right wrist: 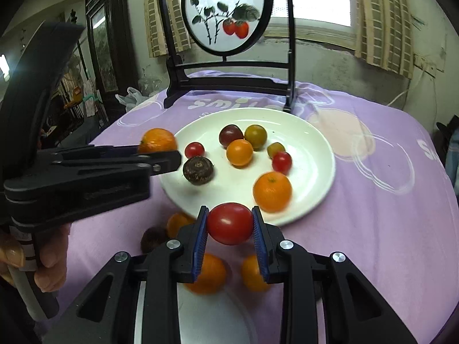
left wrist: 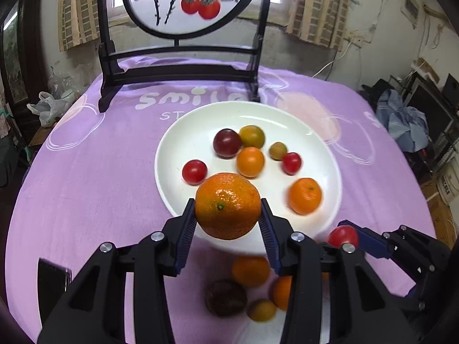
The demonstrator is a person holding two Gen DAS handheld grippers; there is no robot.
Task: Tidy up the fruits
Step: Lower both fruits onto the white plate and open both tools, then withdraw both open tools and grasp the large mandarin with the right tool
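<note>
Lilac cloth covers your surface (left wrist: 86, 177), with "smile" printed in white beyond the white plate (left wrist: 183, 132), partly hidden by a dark wooden stand (left wrist: 178, 71) holding a round painted screen (right wrist: 226, 8) of red fruit with brushed characters too small to read. That plate sits centred, likely as the collecting spot, and already carries small tomatoes and two oranges. More fruit lies loose on the cloth near you, seemingly waiting its turn. Your left gripper (left wrist: 228, 215) has its fingers clamped on a mandarin (left wrist: 228, 205), raised over the plate's near rim, probably for a drop. Your right gripper (right wrist: 229, 226) pinches a red tomato (right wrist: 229, 223) between narrow fingers, just short of the same rim.
</note>
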